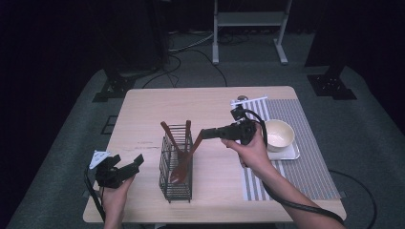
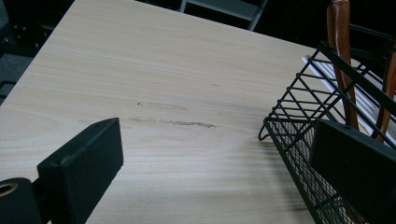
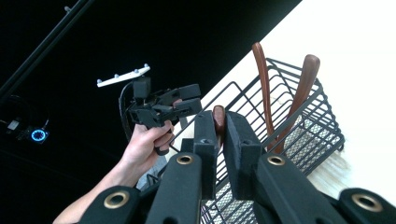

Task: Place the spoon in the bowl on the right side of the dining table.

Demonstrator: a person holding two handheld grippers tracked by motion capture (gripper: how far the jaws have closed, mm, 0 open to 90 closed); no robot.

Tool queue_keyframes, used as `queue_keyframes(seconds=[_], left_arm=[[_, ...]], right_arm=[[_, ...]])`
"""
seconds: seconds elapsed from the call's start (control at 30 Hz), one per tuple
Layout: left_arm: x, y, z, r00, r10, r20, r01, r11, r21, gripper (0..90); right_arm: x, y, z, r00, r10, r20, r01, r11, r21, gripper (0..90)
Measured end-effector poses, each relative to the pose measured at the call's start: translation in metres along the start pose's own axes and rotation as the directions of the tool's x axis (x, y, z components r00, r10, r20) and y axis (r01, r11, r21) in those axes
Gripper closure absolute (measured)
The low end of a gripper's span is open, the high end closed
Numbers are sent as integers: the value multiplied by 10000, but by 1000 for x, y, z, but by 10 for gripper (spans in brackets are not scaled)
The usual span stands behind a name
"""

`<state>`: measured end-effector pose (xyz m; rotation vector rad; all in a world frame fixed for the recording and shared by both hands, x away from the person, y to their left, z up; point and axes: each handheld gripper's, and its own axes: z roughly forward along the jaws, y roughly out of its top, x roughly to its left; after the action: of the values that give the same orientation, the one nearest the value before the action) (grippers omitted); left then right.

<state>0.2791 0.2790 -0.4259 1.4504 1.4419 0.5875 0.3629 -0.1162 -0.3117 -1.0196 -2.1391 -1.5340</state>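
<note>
wire basket (image 2: 299, 140) cut off (right edge), spoon bowls hidden

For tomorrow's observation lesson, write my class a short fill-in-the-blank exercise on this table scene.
1. The wooden utensils stand in a black wire ____.
2. The right gripper is shut on a utensil's ____.
3. The left gripper is ____, holding nothing.
4. The bowl sits on a ____.

Missing words: basket; handle; open; tray

My surface (image 2: 154, 84) is pale matt wood grain. The basket (image 2: 299, 126) is black wire mesh; its spoons (image 3: 299, 88) are smooth, glossy brown wood. My tongs (image 3: 219, 135) have matt black pads.
</note>
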Motion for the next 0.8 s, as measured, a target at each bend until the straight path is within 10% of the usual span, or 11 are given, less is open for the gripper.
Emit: queue_keyframes(seconds=[0.8], left_arm=[[0, 0, 0, 10000, -26, -22, 26, 10000, -9, 22]], right_arm=[[-4, 3, -20, 9997, 237, -49, -239, 9989, -409, 830]])
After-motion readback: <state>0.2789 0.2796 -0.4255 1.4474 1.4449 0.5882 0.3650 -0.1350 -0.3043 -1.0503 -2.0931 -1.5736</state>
